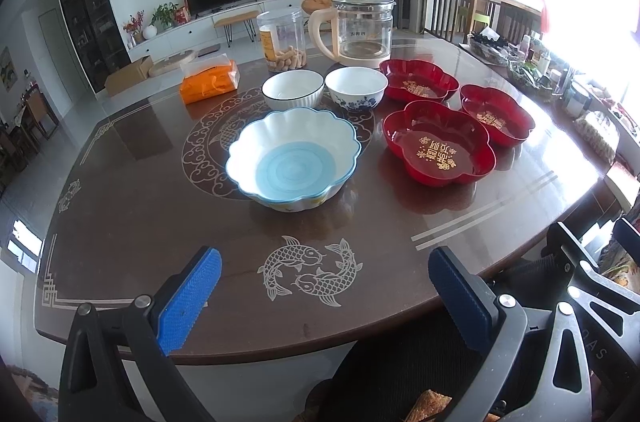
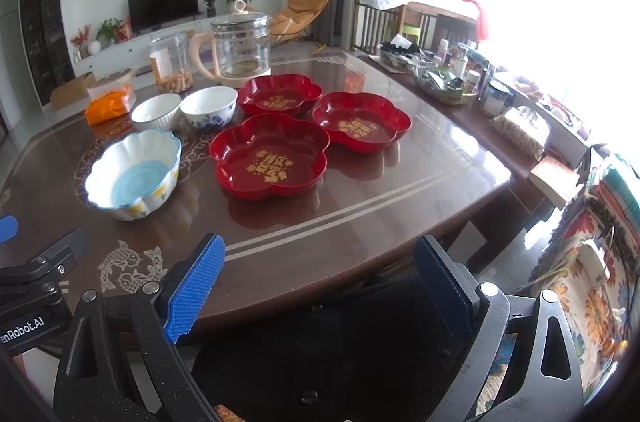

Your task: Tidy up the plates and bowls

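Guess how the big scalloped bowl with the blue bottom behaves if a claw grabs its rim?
The scalloped bowl looks like glazed ceramic: probably rigid, heavyish and chippable. Its glossy, wavy rim may slip between flat pads. The base looks narrower than the flared rim, so a one-sided lift could tilt it on the glossy table.

Your left gripper (image 1: pixel 324 298) hangs over the near edge of the brown table (image 1: pixel 132 206), jaws wide, nothing between them. Ahead of you: scalloped bowl (image 1: pixel 294 158) with blue floor, closest. Behind it, ribbed white bowl (image 1: pixel 293 89) and blue-flowered bowl (image 1: pixel 356 88), side by side, not touching. To their right, three red flower-shaped plates (image 1: pixel 438 148) clustered, gold lettering inside. Farther back: glass kettle (image 1: pixel 356 30), clear jar (image 1: pixel 282 40), orange tissue pack (image 1: pixel 209 82).
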